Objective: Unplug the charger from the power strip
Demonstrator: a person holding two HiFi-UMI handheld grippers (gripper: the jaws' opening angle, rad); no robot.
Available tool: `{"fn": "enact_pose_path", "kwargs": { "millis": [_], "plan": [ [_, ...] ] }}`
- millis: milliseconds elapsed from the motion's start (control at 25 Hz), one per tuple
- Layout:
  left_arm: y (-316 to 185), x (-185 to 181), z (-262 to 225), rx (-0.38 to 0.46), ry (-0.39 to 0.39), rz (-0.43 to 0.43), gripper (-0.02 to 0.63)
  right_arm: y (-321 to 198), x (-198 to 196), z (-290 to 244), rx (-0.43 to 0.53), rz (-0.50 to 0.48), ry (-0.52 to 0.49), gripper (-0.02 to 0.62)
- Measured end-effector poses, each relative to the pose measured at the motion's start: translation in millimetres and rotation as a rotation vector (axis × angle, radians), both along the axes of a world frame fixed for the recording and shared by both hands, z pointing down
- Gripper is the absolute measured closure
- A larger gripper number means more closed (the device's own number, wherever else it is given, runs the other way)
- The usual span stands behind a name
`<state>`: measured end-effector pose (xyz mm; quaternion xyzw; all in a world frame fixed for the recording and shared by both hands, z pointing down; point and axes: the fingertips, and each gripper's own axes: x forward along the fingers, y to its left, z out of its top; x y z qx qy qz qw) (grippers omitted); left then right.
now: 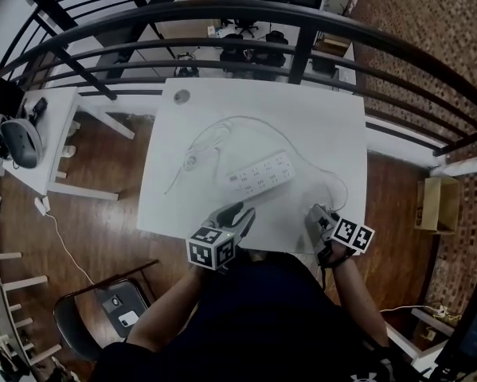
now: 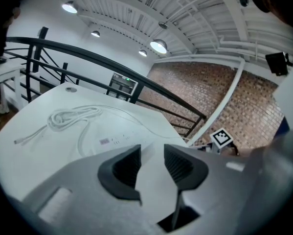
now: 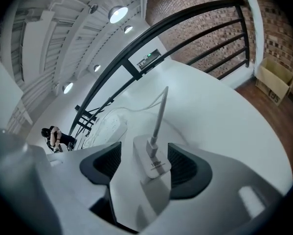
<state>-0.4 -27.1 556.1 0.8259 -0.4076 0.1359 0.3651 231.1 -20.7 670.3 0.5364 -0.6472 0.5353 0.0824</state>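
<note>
Smooth white rectangular table (image 1: 318, 126), centre frame. Long white plastic power strip (image 1: 260, 173) lies diagonally mid-table. Left gripper (image 1: 240, 212), lower centre: ribbed black pads (image 2: 126, 168) partly apart, empty. Right gripper (image 1: 316, 212), lower right: jaws wide; boxy white charger (image 3: 153, 161) lies loose between them, well apart from the power strip.

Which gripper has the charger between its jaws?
The right gripper: the white charger lies between its open jaws. The left gripper has only table between its jaws.

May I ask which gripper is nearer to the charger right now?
Right. The charger lies between the right gripper's open jaws, untouched by either; the left gripper is off to its left, empty.
</note>
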Motion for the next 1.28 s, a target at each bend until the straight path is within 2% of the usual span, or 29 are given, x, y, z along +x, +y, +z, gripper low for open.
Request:
{"fn": "enact_pose_path", "kwargs": {
  "millis": [280,520,840,920,1040,1160,1280],
  "plan": [
    [-3,-2,-2,0.008,0.003,0.003,0.456,5,16,-4,-0.011,0.039,0.052,0.284],
    [-4,-6,-4,0.011,0.011,0.010,0.456,7,36,-15,-0.004,0.135,0.086,0.285],
    [-8,-10,-8,0.024,0.015,0.018,0.456,-6,32,-66,0.092,0.170,0.063,0.308],
    [-8,-10,-9,0.036,0.011,0.033,0.456,-14,22,-88,0.147,0.154,0.048,0.348],
    [-8,-7,-17,0.079,-0.003,0.061,0.456,-26,3,-126,0.251,0.119,0.043,0.455],
    [-12,-3,-36,0.159,-0.017,0.068,0.456,-33,-22,-160,0.348,0.049,0.041,0.571],
    [-18,0,-57,0.240,-0.003,0.054,0.487,-34,-53,-186,0.431,-0.054,0.041,0.584]
  ]
}}
